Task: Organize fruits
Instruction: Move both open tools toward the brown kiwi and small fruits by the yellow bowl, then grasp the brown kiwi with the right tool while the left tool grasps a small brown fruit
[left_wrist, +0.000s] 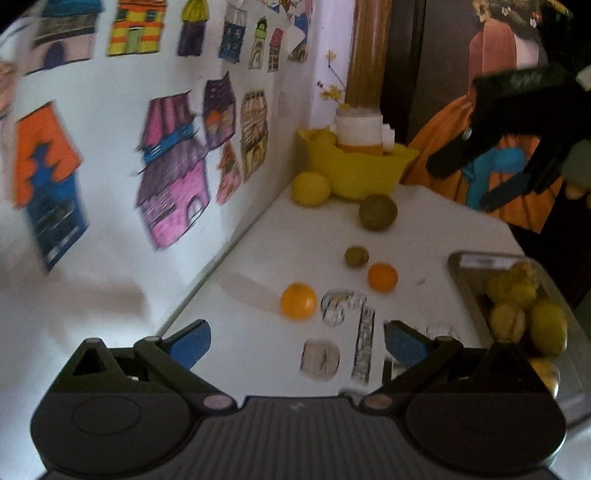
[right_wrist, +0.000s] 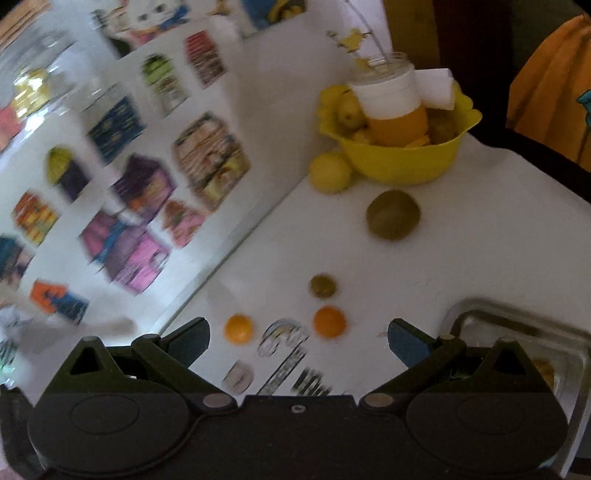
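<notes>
Bowl (left_wrist: 354, 173) sitting at table (left_wrist: 443, 236) back, jar (left_wrist: 360, 131) standing inside it; lemon (left_wrist: 311, 188) lying just left, touching; tray (left_wrist: 465, 264) holding fruit, lying right.

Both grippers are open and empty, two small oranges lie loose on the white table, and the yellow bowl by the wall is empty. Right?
Not quite: the yellow bowl is not empty. The right wrist view shows fruit and a white-and-orange jar in it. The rest holds: left gripper and right gripper open and empty, two oranges on the table.
</notes>
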